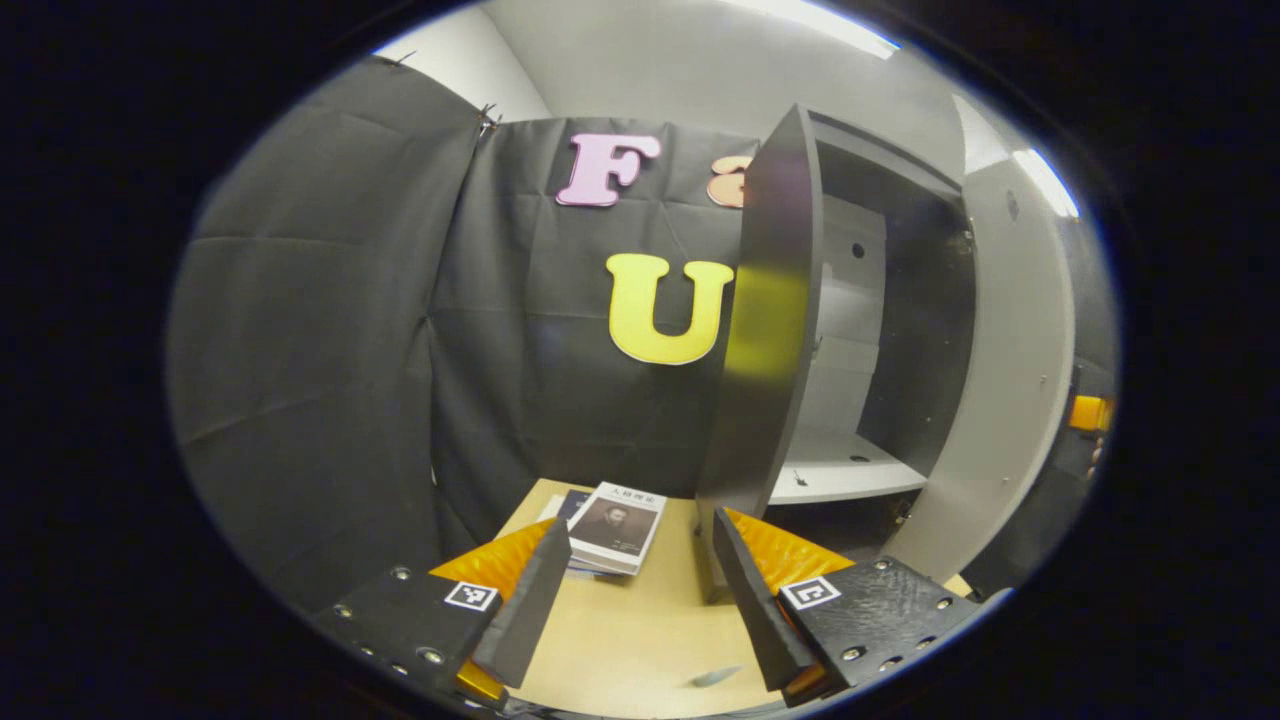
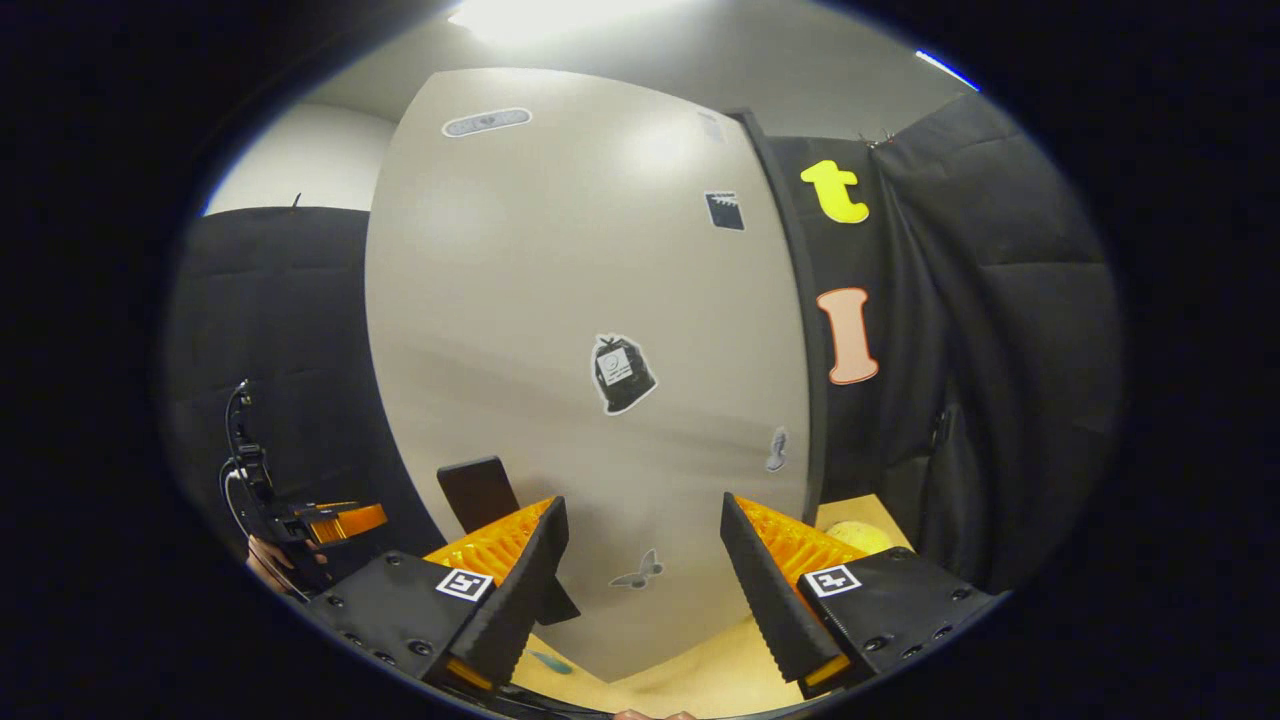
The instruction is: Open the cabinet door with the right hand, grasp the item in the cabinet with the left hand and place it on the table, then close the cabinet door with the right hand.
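cabinet door (image 1: pixel 765 330) ajar, hiding interior, book (image 1: pixel 618 526) half behind left gripper (image 1: pixel 640 580)

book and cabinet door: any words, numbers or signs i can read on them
On the pale-covered book with a portrait, lying on the tan table: title too small to read.
On the beige cabinet door: black bag-shaped sticker, its print too blurred to read.
Nothing else legible.
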`<move>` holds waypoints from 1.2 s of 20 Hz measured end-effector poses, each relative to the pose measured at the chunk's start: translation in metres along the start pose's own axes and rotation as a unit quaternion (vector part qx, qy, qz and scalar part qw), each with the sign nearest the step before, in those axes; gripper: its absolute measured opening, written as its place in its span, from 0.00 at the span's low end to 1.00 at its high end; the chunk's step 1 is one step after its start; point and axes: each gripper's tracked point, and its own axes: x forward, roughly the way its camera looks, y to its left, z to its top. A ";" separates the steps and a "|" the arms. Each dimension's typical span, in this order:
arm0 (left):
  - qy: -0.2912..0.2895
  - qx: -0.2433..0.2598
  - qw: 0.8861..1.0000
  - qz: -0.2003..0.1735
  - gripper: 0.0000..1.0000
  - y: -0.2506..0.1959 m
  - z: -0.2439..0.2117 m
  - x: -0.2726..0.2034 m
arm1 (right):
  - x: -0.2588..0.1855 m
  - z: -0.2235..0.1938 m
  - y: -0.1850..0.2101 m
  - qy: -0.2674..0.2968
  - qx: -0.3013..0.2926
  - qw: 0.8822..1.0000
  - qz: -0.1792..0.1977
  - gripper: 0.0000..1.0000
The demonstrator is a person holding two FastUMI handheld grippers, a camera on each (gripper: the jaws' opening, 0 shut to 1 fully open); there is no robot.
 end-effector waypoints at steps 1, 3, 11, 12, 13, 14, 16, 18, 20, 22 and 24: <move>0.003 0.000 1.000 -0.006 0.87 0.001 -0.001 0.001 | 0.010 0.000 0.012 -0.001 0.004 1.000 0.013 0.97; 0.010 0.011 1.000 -0.011 0.87 0.002 -0.003 0.004 | 0.022 -0.003 0.036 0.001 0.019 0.999 0.041 0.98; -0.019 0.027 0.998 -0.049 0.87 -0.042 0.016 0.014 | 0.015 0.009 -0.008 -0.007 -0.018 0.999 -0.030 0.98; -0.026 0.024 0.998 -0.056 0.87 -0.053 0.020 0.016 | 0.014 0.010 -0.022 -0.008 -0.025 0.999 -0.044 0.98; -0.034 0.023 0.998 -0.057 0.87 -0.062 0.025 0.016 | 0.011 0.010 -0.036 -0.006 -0.028 0.998 -0.054 0.98; -0.039 0.023 0.997 -0.057 0.87 -0.070 0.028 0.017 | 0.007 0.010 -0.048 -0.003 -0.027 0.998 -0.058 0.98; -0.052 0.020 0.997 -0.058 0.87 -0.091 0.034 0.016 | -0.005 0.011 -0.072 -0.004 -0.026 0.997 -0.070 0.98; -0.063 0.018 0.996 -0.061 0.87 -0.112 0.039 0.012 | -0.013 0.016 -0.097 -0.015 -0.032 0.996 -0.087 0.98; -0.068 0.022 0.996 -0.052 0.87 -0.125 0.043 0.010 | -0.019 0.019 -0.117 -0.021 -0.039 0.994 -0.097 0.98; -0.079 0.027 0.996 -0.044 0.87 -0.139 0.049 0.006 | -0.026 0.025 -0.133 -0.034 -0.036 0.994 -0.096 0.98; -0.089 0.028 0.995 -0.037 0.87 -0.153 0.054 0.003 | -0.033 0.026 -0.146 -0.036 -0.022 0.995 -0.092 0.98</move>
